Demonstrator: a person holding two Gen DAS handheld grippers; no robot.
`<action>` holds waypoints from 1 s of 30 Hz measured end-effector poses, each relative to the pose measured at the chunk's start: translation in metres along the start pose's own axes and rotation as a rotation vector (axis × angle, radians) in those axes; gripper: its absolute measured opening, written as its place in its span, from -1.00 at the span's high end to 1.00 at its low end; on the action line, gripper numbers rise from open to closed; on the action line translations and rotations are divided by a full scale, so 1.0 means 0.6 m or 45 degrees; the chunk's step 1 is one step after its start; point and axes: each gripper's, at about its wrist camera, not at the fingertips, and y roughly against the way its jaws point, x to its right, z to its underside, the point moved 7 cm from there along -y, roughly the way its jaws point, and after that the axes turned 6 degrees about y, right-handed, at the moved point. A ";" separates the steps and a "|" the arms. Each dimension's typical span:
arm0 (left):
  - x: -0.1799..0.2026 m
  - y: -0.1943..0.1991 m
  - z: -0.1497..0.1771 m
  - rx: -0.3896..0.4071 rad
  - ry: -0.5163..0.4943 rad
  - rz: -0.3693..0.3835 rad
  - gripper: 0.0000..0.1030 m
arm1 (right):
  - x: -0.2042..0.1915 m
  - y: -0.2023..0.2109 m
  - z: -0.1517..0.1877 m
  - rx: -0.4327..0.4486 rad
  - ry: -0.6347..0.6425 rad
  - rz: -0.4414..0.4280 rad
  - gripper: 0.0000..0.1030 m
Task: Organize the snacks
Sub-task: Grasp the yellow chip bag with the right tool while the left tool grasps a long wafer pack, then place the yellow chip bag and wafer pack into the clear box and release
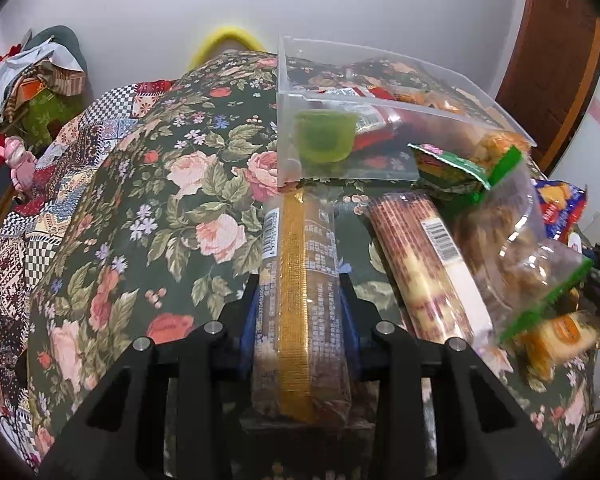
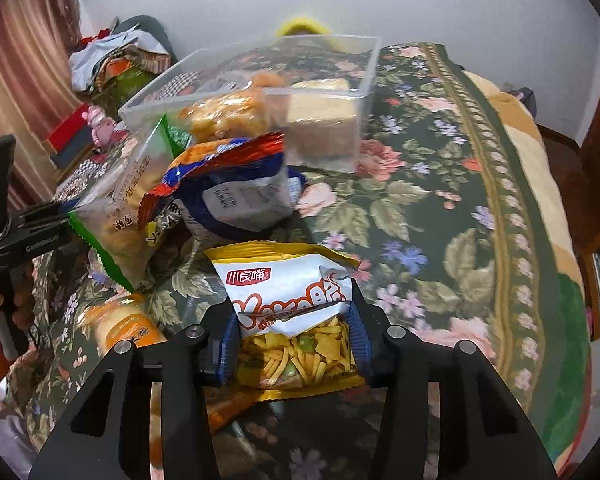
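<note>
My left gripper [image 1: 300,300] is shut on a long brown biscuit pack with a gold stripe [image 1: 300,300], its far end near the clear plastic box [image 1: 288,92]. The box holds a green jelly cup [image 1: 324,136] and several snacks. My right gripper [image 2: 294,320] is shut on a white and yellow snack bag [image 2: 288,292] showing mixed crackers. The same clear box [image 2: 364,120] stands ahead in the right wrist view, with a puffed-snack bag [image 2: 224,114] and a pale block [image 2: 320,116] inside.
A striped biscuit pack [image 1: 420,264], a clear bread bag with green edges [image 1: 512,248] and a green packet [image 1: 448,168] lie right of the left gripper. A blue and red bag [image 2: 240,188] and an orange packet [image 2: 124,328] lie on the floral cloth [image 2: 440,220].
</note>
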 end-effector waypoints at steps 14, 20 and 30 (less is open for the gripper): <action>0.021 0.103 -0.032 0.146 -0.007 0.052 0.31 | 0.051 0.078 -0.060 0.166 -0.059 0.105 0.17; 0.044 0.135 -0.077 0.236 -0.035 0.083 0.31 | 0.046 0.097 -0.107 0.246 -0.012 0.117 0.17; 0.079 0.126 -0.157 0.309 -0.047 0.129 0.31 | 0.020 0.102 -0.187 0.353 0.046 0.089 0.17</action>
